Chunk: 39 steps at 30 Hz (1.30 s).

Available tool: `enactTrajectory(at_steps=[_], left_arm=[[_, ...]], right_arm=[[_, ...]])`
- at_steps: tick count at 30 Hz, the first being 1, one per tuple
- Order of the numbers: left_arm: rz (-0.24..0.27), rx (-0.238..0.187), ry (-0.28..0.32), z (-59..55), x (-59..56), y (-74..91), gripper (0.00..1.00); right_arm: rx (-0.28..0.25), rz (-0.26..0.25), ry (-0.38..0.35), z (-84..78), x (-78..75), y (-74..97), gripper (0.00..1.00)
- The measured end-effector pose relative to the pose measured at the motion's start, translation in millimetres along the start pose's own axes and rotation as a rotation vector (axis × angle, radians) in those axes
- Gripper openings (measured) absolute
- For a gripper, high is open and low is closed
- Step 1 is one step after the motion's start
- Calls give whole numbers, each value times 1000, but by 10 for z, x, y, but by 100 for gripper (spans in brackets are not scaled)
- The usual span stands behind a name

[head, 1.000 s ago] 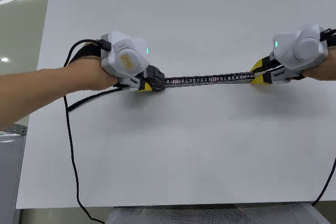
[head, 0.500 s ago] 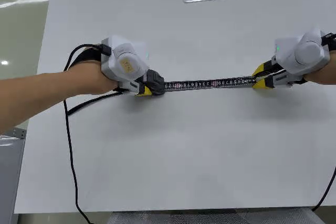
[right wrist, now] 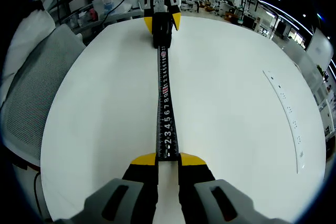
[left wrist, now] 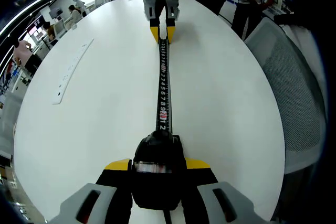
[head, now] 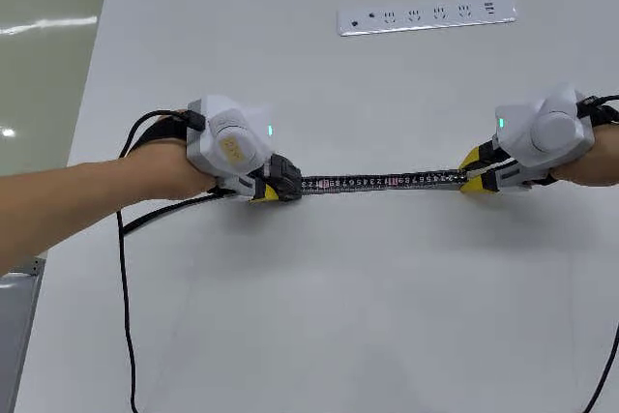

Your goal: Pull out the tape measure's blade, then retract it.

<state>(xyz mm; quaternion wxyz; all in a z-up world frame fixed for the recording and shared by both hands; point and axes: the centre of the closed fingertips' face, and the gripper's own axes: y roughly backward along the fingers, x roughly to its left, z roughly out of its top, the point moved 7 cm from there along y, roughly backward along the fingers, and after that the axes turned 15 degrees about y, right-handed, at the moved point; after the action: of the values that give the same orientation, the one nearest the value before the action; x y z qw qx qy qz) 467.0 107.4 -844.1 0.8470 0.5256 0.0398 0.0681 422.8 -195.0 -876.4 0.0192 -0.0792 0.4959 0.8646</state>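
In the head view my left gripper (head: 279, 184) is shut on the black tape measure case (head: 286, 179), low over the white table (head: 338, 287). The dark numbered blade (head: 382, 182) runs rightwards from the case to my right gripper (head: 471, 177), whose yellow-tipped jaws are shut on the blade's end. The left gripper view has the case (left wrist: 157, 166) between my left gripper's (left wrist: 157, 164) jaws, and the blade (left wrist: 164, 77) stretches away to the right gripper (left wrist: 161, 22). From my right gripper (right wrist: 168, 160) the blade (right wrist: 164, 98) leads to the case (right wrist: 161, 27).
A white power strip (head: 426, 14) lies at the far side of the table. A black cable (head: 126, 268) trails from the left gripper off the table's left edge. A grey mesh chair (left wrist: 294, 87) stands at the near edge, and people are in the background.
The head camera has tilted, so the whole scene sits lower in the picture. The two grippers and the length of drawn blade between them look about the same.
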Motion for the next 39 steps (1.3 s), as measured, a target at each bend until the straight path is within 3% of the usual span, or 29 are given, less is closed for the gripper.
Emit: enactTrajectory(at_steps=[10, 26, 39], left_arm=[[7, -4, -1, 0, 3, 1, 33], [22, -24, 5, -8, 21, -6, 35], [70, -43, 47, -13, 62, 26, 43]], right_arm=[[43, 3, 49, 46, 5, 16, 15], [80, -25, 49, 35, -27, 18, 18], [77, -92, -65, -8, -23, 44, 22]])
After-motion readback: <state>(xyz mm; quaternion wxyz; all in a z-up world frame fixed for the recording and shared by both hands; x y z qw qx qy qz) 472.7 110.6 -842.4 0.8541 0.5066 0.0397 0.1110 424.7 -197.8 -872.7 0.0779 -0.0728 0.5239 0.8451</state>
